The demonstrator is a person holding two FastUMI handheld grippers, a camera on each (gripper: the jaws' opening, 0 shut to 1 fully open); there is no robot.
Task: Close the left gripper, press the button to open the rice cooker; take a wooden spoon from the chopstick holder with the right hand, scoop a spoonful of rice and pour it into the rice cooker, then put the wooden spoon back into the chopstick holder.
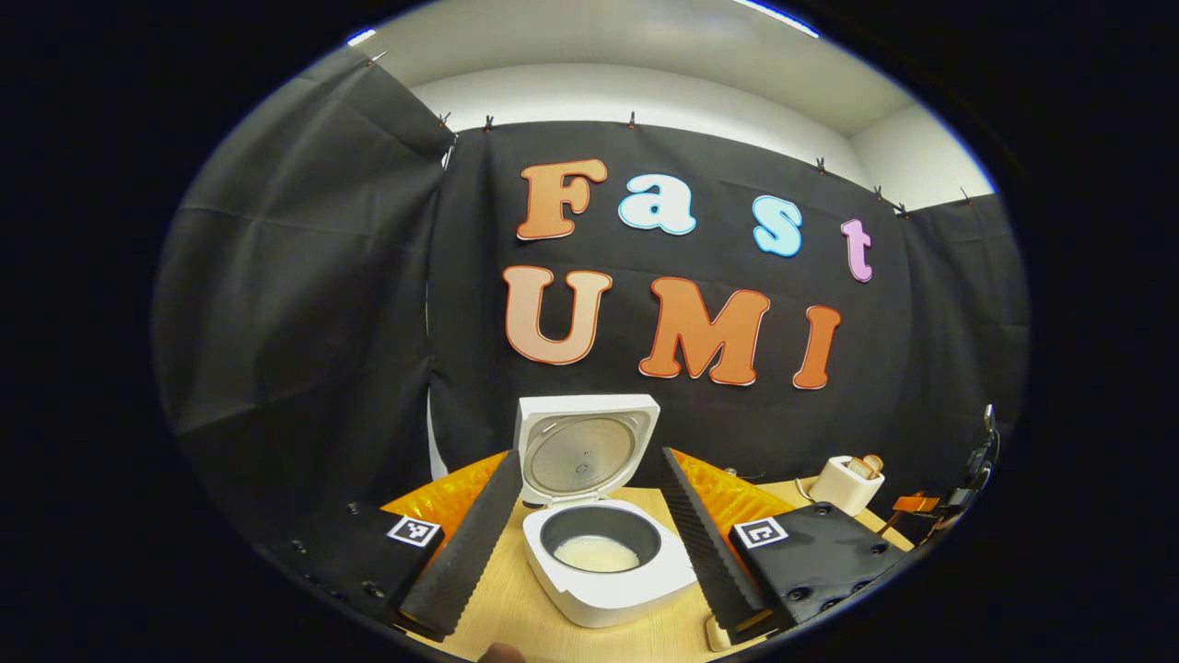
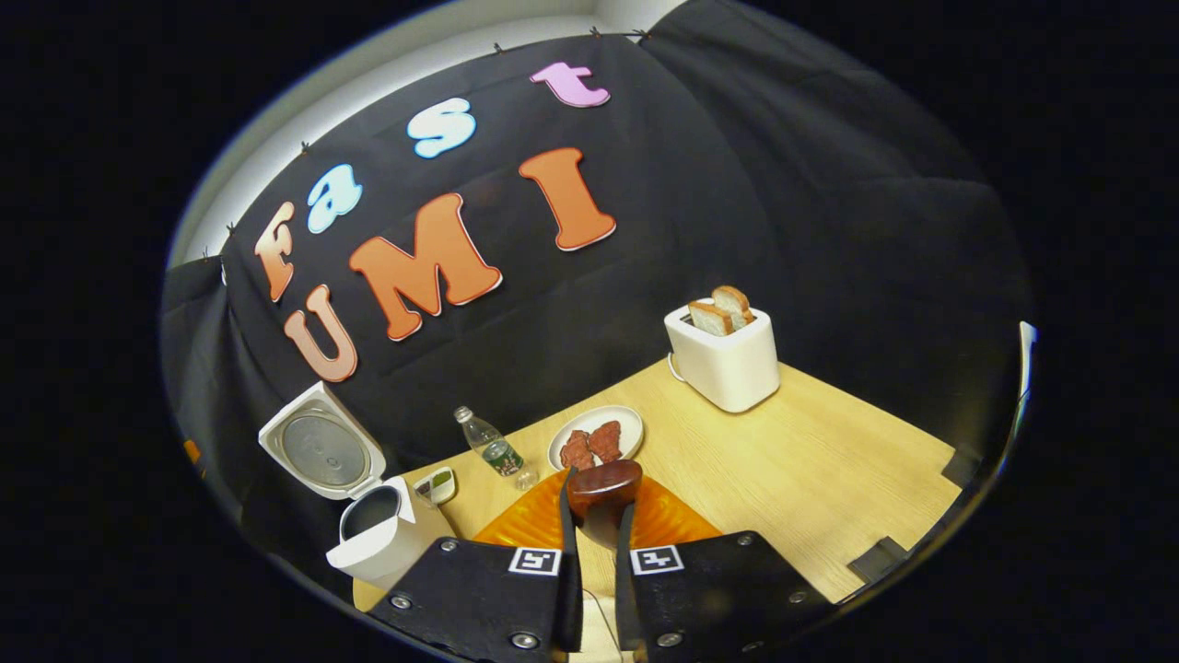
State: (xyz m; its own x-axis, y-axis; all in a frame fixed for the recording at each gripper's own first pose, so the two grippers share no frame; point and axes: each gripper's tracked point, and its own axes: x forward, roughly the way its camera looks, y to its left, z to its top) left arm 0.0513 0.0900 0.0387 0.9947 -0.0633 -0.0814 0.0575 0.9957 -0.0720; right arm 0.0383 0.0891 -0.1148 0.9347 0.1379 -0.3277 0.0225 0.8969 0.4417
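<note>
The white rice cooker stands open right in front of my left gripper, its lid raised upright. Pale rice lies at the bottom of its dark pot. The left fingers spread wide apart on either side of the cooker, holding nothing. In the right gripper view my right gripper is shut on a dark wooden spoon, whose bowl sticks out past the fingertips above the table. The open rice cooker sits off to the left of it.
A white toaster with two bread slices stands at the back of the wooden table. A plate of reddish meat pieces, a water bottle and a small dish lie nearer. An orange mat lies under the spoon.
</note>
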